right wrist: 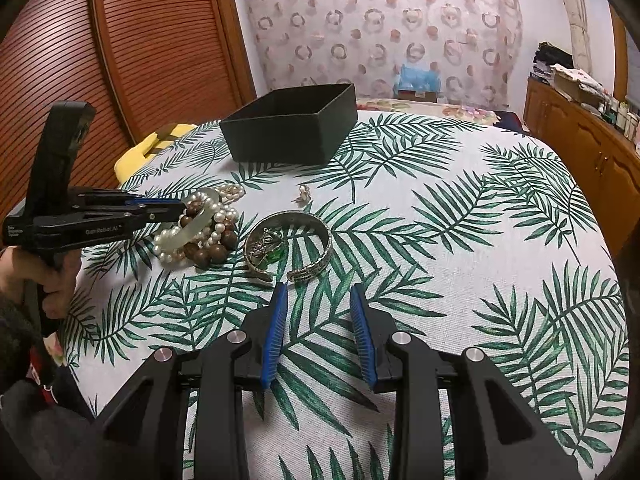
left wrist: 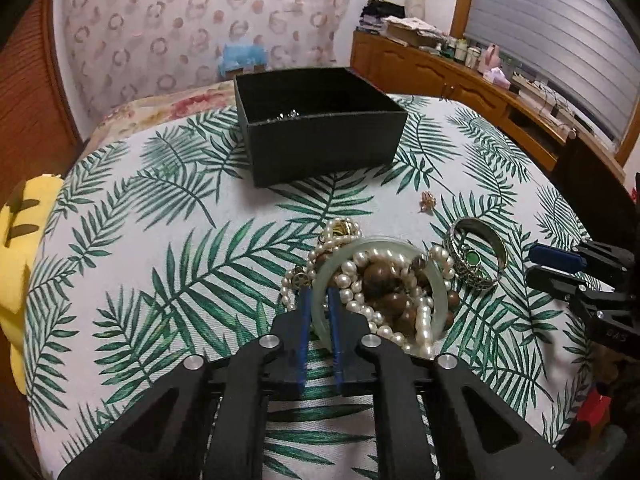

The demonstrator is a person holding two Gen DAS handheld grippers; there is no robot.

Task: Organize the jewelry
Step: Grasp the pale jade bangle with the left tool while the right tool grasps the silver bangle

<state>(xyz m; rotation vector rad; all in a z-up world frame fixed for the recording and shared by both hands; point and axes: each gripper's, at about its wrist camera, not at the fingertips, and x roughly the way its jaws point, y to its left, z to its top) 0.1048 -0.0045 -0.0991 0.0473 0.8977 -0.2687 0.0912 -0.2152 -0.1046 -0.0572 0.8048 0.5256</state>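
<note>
On leaf-print desk (left wrist: pixel 168 216), near edge: pale green jade-like bangle (left wrist: pixel 320 280) lay atop tangle of white pearl strands (left wrist: pixel 424 320) and brown wooden beads (left wrist: pixel 380 280). Left gripper (left wrist: pixel 318 298) clamped on bangle rim, one pad inside ring, one outside; likely to lift bangle clear of strands. Engraved silver cuff bracelet (right wrist: pixel 288 240) just beside pile, small gold earring (left wrist: pixel 427 201) beyond. Right gripper (right wrist: pixel 318 300) part-open, empty, near cuff. Open black square box (left wrist: pixel 320 128) further back, probable destination; contents barely visible.
</note>
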